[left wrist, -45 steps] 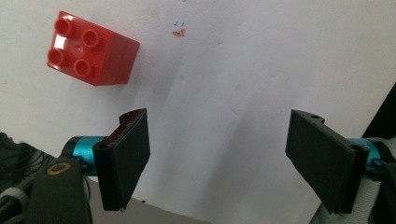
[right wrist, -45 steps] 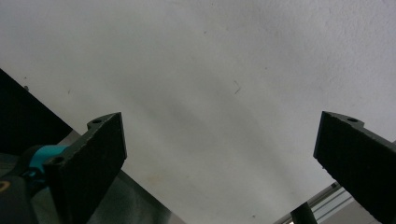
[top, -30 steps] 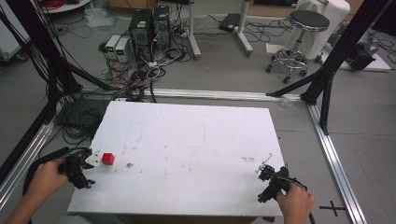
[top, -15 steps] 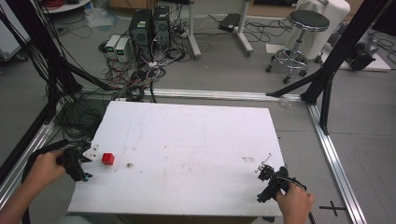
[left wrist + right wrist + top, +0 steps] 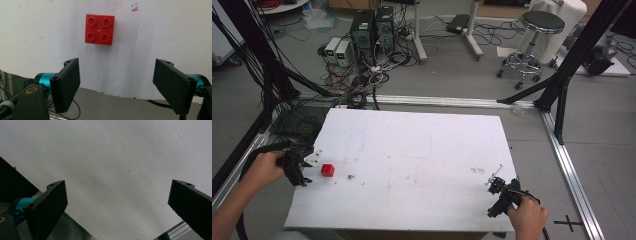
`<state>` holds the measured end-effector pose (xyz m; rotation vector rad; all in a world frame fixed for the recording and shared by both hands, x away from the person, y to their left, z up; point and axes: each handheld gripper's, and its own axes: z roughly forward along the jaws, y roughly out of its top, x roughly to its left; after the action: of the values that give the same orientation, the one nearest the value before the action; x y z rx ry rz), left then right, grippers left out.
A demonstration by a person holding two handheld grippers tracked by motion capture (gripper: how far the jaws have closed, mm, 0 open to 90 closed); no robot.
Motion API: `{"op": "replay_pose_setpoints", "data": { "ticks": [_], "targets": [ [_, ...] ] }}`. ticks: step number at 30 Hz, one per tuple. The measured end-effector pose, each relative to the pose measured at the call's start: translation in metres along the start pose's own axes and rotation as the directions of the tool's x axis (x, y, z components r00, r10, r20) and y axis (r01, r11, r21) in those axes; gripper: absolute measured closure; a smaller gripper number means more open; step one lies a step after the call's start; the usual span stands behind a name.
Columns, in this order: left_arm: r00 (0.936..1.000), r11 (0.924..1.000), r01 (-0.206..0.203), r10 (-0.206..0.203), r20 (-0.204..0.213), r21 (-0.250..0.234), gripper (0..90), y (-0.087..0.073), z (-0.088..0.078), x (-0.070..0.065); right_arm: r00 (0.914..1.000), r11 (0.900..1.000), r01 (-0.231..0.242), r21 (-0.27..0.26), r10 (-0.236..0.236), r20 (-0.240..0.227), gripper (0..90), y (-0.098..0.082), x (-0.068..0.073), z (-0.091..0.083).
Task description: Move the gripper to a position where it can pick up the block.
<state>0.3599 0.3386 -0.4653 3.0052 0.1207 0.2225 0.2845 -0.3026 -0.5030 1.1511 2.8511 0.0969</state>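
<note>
Inspection of the white surface [image 5: 422, 150] finds one object of interest: a red brick [image 5: 327, 170] with four studs on top, lying flat close to the left edge, toward the near-left corner. Just beyond it sits a small dark speck [image 5: 350, 176], too small to identify.

Left tool [image 5: 304, 167] is held at the left edge, its jaws spread wide with nothing between them. In the left gripper view the red brick [image 5: 100, 29] lies straight ahead of the jaws, roughly centred on the gap though slightly toward the left jaw, and apart from both. The brick is square in plan, so no long axis governs the approach; its sides appear a little skewed to the jaw faces, though the camera angle makes this uncertain. The gap looks wider than the brick. Any pick-up would most likely turn on a straight advance inward from the left edge.

Right tool [image 5: 497, 192] rests near the near-right corner, well apart from the brick, jaws likewise parted and empty. The left hand is plainly the nearer.

Limits: the brick's underside and far face are hidden. A small orange-and-blue mark [image 5: 135, 8] on the surface beyond the brick cannot be read.
</note>
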Motion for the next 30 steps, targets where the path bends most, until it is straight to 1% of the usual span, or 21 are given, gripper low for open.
{"op": "replay_pose_setpoints", "data": {
  "ticks": [1, 3, 4, 6, 8, 11, 12, 13, 14, 15, 16, 17, 19, 20, 23, 24, 26, 28, 29, 30],
  "targets": [
    [0.9999, 0.9999, -0.011, 0.011, 0.006, 0.009, 22.2, 0.001, 0.0, 0.002, 1.0, 1.0, 0.0, 0.0, 0.0, 0.0, 1.6, 0.0, 0.0, 0.0],
    [0.9995, 0.9995, -0.03, 0.03, 0.006, 0.008, 22.2, 0.002, 0.002, 0.004, 1.0, 1.0, 0.004, 0.002, -0.004, -0.001, 1.6, 0.0, 0.0, 0.0],
    [0.9994, 0.9994, -0.031, 0.031, 0.017, 0.013, 22.2, 0.002, 0.003, 0.005, 1.0, 1.0, 0.003, 0.004, -0.003, -0.001, 1.6, 0.001, 0.0, 0.0],
    [0.9985, 0.9986, -0.05, 0.049, 0.023, 0.016, 22.2, 0.003, 0.005, 0.008, 1.0, 1.0, 0.005, 0.005, -0.005, 0.0, 1.6, 0.001, 0.0, 0.0],
    [0.9984, 0.9988, -0.044, 0.044, 0.036, 0.021, 22.2, 0.004, 0.007, 0.011, 1.0, 1.0, 0.003, -0.003, -0.003, -0.004, 1.6, 0.0, 0.0, 0.001],
    [0.9987, 0.9991, -0.04, 0.039, 0.034, 0.015, 22.2, 0.005, 0.009, 0.013, 1.0, 1.0, 0.002, -0.002, -0.002, -0.007, 1.6, -0.001, -0.001, 0.002],
    [0.9981, 0.9988, -0.048, 0.048, 0.038, 0.012, 22.2, 0.005, 0.009, 0.014, 1.0, 1.0, -0.005, 0.004, 0.005, -0.007, 1.6, -0.002, -0.001, 0.002],
    [0.9976, 0.9986, -0.051, 0.05, 0.048, 0.015, 22.2, 0.006, 0.009, 0.015, 1.0, 1.0, 0.002, 0.002, -0.002, -0.006, 1.6, -0.002, -0.001, 0.002],
    [0.9974, 0.9984, -0.056, 0.056, 0.044, 0.008, 22.2, 0.007, 0.01, 0.015, 1.0, 1.0, 0.001, -0.001, -0.001, -0.009, 1.6, -0.002, -0.001, 0.002],
    [0.997, 0.9979, -0.063, 0.063, 0.045, 0.013, 22.2, 0.008, 0.01, 0.017, 1.0, 1.0, -0.001, -0.004, 0.001, -0.009, 1.6, -0.002, -0.001, 0.002],
    [0.9973, 0.9985, -0.055, 0.054, 0.049, 0.008, 22.2, 0.008, 0.011, 0.017, 0.9999, 1.0, 0.001, -0.003, -0.001, -0.01, 1.6, -0.002, -0.001, 0.001],
    [0.9966, 0.9978, -0.066, 0.065, 0.05, 0.009, 22.2, 0.009, 0.011, 0.018, 0.9999, 1.0, 0.001, -0.003, -0.001, -0.01, 1.6, -0.002, -0.001, 0.001],
    [0.9957, 0.9975, -0.071, 0.07, 0.061, 0.001, 22.2, 0.01, 0.013, 0.019, 1.0, 1.0, 0.006, -0.007, -0.006, -0.008, 1.6, -0.002, -0.001, 0.001],
    [0.9946, 0.9969, -0.079, 0.079, 0.068, 0.003, 22.2, 0.011, 0.016, 0.021, 1.0, 1.0, 0.003, -0.004, -0.003, -0.009, 1.6, -0.002, -0.001, 0.001],
    [0.9941, 0.9967, -0.082, 0.081, 0.072, 0.001, 22.2, 0.012, 0.019, 0.023, 1.0, 1.0, 0.0, -0.007, 0.0, -0.009, 1.6, -0.003, -0.001, 0.001],
    [0.9933, 0.9959, -0.09, 0.09, 0.073, 0.004, 22.3, 0.013, 0.021, 0.024, 0.9999, 1.0, -0.005, -0.012, 0.004, -0.012, 1.6, -0.004, -0.001, 0.001],
    [0.9928, 0.996, -0.089, 0.088, 0.081, 0.003, 22.3, 0.015, 0.024, 0.025, 0.9999, 1.0, -0.003, -0.012, 0.003, -0.013, 1.6, -0.004, -0.001, 0.001],
    [0.9915, 0.9956, -0.093, 0.092, 0.092, 0.007, 22.3, 0.017, 0.026, 0.026, 0.9999, 1.0, -0.002, -0.014, 0.001, -0.012, 1.6, -0.004, -0.001, 0.001],
    [0.9911, 0.9949, -0.101, 0.1, 0.088, 0.009, 22.3, 0.019, 0.027, 0.027, 0.9999, 1.0, -0.003, -0.014, 0.002, -0.012, 1.6, -0.004, -0.001, 0.001],
    [0.9896, 0.9938, -0.11, 0.109, 0.095, 0.012, 22.3, 0.023, 0.029, 0.028, 0.9999, 1.0, -0.003, -0.014, 0.003, -0.013, 1.6, -0.003, -0.001, 0.0]
  ]
}}
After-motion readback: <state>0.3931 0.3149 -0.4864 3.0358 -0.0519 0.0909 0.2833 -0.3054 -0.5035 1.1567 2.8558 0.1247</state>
